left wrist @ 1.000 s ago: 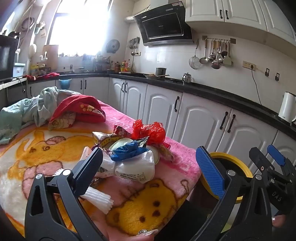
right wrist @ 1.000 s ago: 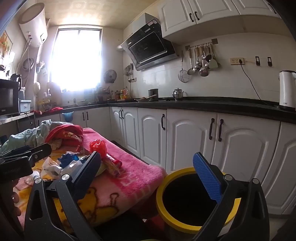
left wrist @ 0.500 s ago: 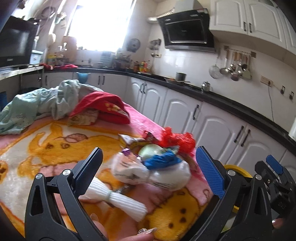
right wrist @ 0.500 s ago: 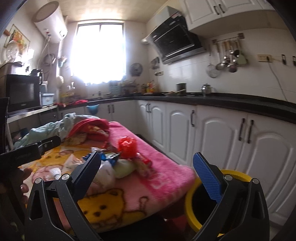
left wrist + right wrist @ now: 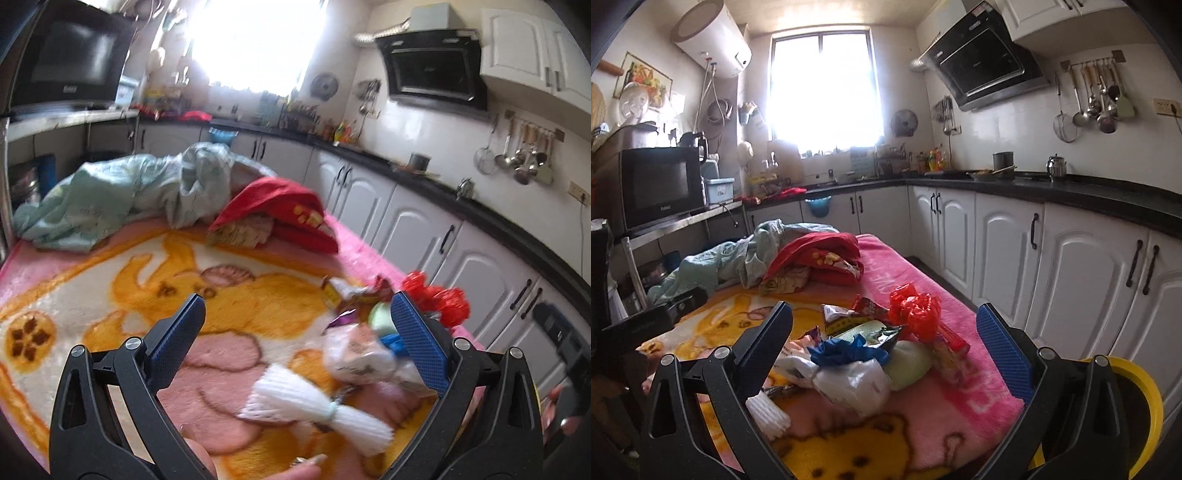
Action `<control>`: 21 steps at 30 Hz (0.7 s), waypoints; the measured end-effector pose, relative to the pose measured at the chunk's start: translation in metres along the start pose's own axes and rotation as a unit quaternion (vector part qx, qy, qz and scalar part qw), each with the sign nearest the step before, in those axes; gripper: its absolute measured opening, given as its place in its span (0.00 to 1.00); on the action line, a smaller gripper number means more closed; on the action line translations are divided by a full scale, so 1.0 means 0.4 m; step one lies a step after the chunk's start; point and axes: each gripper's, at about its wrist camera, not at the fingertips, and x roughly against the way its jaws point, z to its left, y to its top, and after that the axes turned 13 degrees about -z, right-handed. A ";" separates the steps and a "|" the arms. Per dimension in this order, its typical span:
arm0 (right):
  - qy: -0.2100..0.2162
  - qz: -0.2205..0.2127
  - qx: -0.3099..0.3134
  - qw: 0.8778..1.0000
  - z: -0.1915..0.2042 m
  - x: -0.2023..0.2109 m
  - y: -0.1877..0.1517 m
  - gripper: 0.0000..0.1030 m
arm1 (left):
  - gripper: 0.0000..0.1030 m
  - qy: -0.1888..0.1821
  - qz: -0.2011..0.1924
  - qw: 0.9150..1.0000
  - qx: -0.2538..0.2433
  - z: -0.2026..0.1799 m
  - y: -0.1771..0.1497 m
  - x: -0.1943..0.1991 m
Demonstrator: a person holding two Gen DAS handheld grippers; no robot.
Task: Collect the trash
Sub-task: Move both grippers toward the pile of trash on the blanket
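Left wrist view: the left claw (image 5: 295,339) swings leftward, jaws wide apart and empty, now framing the bound bundle of white plastic straws (image 5: 317,410) on the cartoon-print fleece blanket (image 5: 110,295). Right wrist view: the right claw (image 5: 884,349), also agape, has turned from the yellow-rimmed black bin (image 5: 1141,410) toward the heap of crumpled wrappers and bags (image 5: 871,347) — nothing collected yet.

Fleecy blanket (image 5: 923,413) (probably plush cloth)

Left hand-held gripper (image 5: 295,332): black plastic clamp arms, blue textured finger pads (image 5: 415,339), silver screws at the pivots. Right hand-held gripper (image 5: 884,338): same build, black arms, blue ribbed pads (image 5: 1003,354), silver screws.
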 end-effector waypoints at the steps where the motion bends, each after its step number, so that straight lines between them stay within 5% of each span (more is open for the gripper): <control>1: -0.003 -0.001 0.001 1.000 0.001 -0.010 -0.001 0.94 | 0.90 0.002 0.013 1.000 0.006 0.015 -0.005 -0.012; 16: -0.051 0.092 0.010 0.994 -0.099 -0.228 -0.048 0.94 | 0.89 -0.009 0.171 0.983 0.070 0.055 -0.126 -0.137; 21: -0.038 0.128 -0.019 0.991 -0.129 -0.314 -0.074 0.94 | 0.71 -0.015 0.199 0.977 0.078 0.051 -0.156 -0.153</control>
